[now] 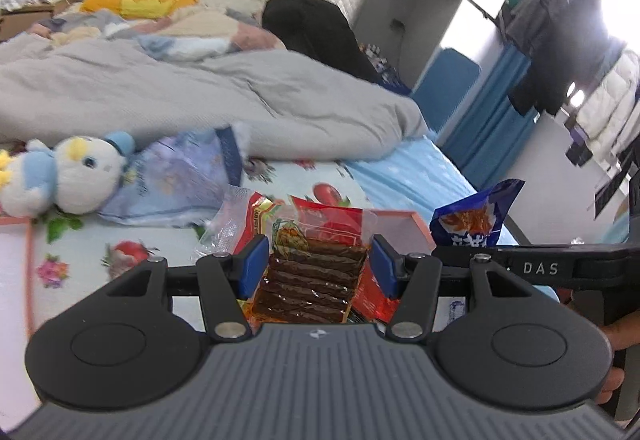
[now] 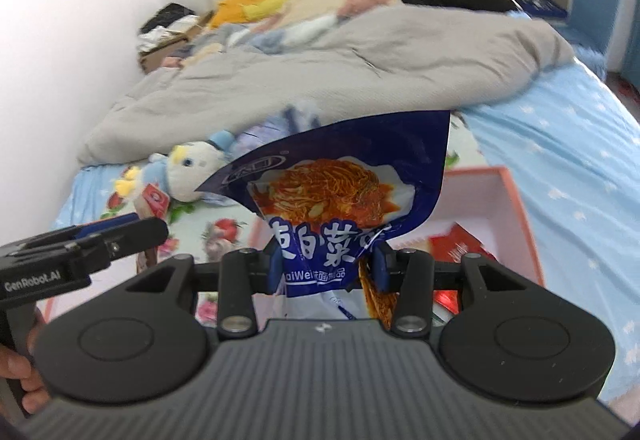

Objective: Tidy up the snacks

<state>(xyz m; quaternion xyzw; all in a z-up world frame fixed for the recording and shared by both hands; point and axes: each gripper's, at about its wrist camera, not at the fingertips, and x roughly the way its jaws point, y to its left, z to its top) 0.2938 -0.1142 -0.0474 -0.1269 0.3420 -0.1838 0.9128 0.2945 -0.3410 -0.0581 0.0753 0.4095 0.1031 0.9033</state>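
1. Right gripper [image 2: 328, 266] clamps the blue snack bag [image 2: 340, 188] between its pads; the bag stands up above the fingers, held by its lower end.
2. Left gripper [image 1: 318, 266] has a clear packet of brown sticks [image 1: 316, 274] between its blue pads; whether they pinch it, I cannot tell.
3. Both hang over the pink-rimmed box [image 2: 516, 196] on the bed, red packets [image 2: 460, 244] inside.

Ahead of you, the bunched grey duvet [image 1: 208, 96] blocks the far half of the bed, and the plush toy [image 1: 76, 172] sits on the left. The flowered sheet [image 1: 96, 236] left of the pink-rimmed box [image 2: 520, 200] lies bare, as does the blue sheet [image 2: 568, 160] on the right.
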